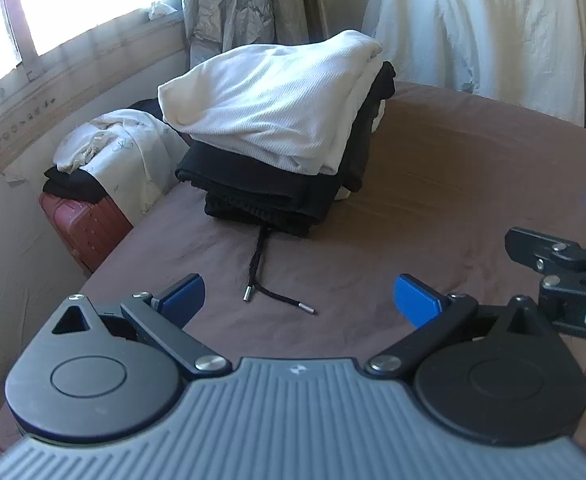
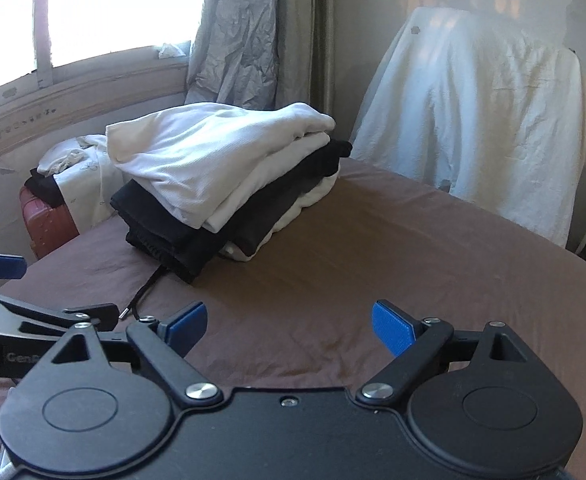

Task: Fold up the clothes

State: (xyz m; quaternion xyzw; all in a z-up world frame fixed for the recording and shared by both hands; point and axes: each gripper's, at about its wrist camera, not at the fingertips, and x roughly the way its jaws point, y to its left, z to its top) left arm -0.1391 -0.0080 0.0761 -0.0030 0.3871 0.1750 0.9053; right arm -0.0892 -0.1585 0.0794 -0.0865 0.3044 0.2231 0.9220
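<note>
While both jaws stand wide and empty, left gripper (image 1: 299, 300) and right gripper (image 2: 289, 326) hover over bare brown sheet (image 2: 373, 240). Drawstring (image 1: 261, 276) trails loose beyond; tuck it in. Folded stack (image 1: 277, 128) sits farther back; next unfolded garment probably lies off-frame, so fetch it without toppling the pile.

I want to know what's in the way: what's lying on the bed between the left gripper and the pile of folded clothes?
In the left wrist view, only a black drawstring lies on the brown sheet between the left gripper and the pile.
</note>
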